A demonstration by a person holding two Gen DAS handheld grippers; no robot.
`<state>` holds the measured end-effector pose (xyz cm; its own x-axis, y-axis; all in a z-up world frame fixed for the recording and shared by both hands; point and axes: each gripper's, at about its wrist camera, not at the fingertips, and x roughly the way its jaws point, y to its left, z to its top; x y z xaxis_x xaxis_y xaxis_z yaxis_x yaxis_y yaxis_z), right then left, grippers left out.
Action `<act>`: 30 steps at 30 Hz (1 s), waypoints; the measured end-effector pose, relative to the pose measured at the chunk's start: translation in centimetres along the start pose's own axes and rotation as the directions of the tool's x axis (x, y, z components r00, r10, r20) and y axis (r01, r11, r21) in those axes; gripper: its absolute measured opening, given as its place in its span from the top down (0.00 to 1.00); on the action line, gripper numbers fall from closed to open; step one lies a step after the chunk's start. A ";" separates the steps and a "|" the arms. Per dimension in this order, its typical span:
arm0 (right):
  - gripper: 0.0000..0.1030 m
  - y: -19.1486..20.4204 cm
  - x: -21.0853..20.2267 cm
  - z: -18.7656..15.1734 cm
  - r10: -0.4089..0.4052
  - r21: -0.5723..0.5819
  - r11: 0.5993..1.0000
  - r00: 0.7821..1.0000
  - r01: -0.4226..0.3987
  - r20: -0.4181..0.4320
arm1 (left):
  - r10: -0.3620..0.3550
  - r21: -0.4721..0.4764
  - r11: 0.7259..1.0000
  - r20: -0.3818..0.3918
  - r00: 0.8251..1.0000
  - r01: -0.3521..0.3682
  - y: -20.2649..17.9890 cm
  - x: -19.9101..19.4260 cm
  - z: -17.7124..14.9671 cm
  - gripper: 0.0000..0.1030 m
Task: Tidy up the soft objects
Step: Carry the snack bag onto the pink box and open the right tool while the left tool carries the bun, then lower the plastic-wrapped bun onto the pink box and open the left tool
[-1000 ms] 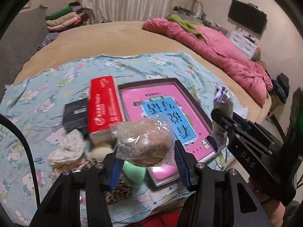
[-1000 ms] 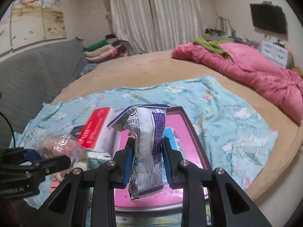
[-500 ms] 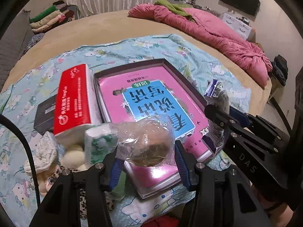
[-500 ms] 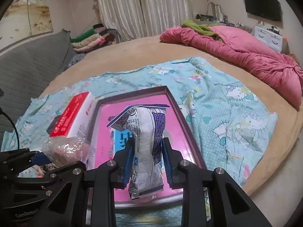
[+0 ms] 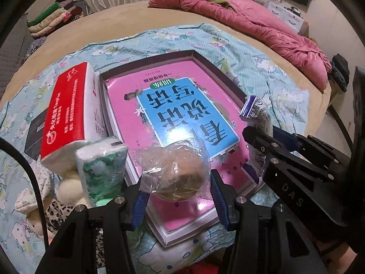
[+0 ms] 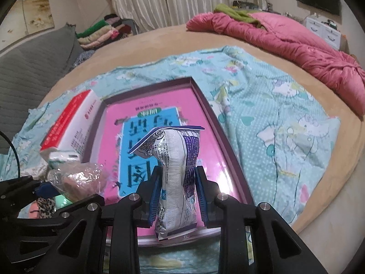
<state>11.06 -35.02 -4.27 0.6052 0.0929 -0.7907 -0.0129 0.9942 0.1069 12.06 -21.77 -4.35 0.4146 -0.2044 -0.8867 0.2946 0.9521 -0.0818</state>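
Left wrist view first: I am holding my left gripper [image 5: 176,193] about half open, its blue pads pressing both sides of a round bun in a clear bag [image 5: 174,171], which is hanging over the near edge of the shallow tray [image 5: 216,65] with the pink and blue book [image 5: 182,111] lying inside. Just left of it a red tissue box [image 5: 68,111], a green-patterned tissue pack [image 5: 100,169] and a heap of plush toys [image 5: 57,196] are sitting on the blue cartoon sheet [image 5: 273,86]. My right gripper [image 5: 257,141] is showing at the right edge, carrying its packet. Right wrist view next: I am keeping the right gripper [image 6: 176,196] narrowly closed on the middle of a white and purple snack packet [image 6: 175,166], squeezing it to a waist, and it is hanging upright over the book's near end; the left gripper [image 6: 41,189] with the bagged bun [image 6: 77,179] is appearing at lower left. I am judging that both soft items are being carried toward the tray. Next I am needing to lower each onto a free patch, keep them apart, then ease the pads off without crushing anything.
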 end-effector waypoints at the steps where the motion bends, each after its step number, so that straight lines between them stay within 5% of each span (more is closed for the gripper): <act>1: 0.71 0.0 0.1 -0.1 -0.003 -0.001 1.000 1.000 0.003 -0.003 | 0.000 0.003 1.000 -0.003 1.000 0.000 -0.1 0.1 0.0 0.51; 13: 0.69 -0.4 1.2 -0.5 -0.056 -0.008 0.998 0.998 0.055 -0.030 | 0.002 0.010 1.000 -0.035 0.999 -0.002 -0.2 1.2 -0.4 0.51; 30: 0.56 -1.9 0.6 -0.4 -0.004 0.104 0.995 1.000 0.004 -0.002 | 0.004 0.013 1.000 -0.072 0.997 -0.003 -0.2 2.6 -0.9 0.50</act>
<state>11.07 -36.85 -5.18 0.6040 0.0894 -0.7920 0.0722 0.9835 0.1661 12.26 -22.25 -7.05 0.3527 -0.1834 -0.9176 0.3039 0.9499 -0.0730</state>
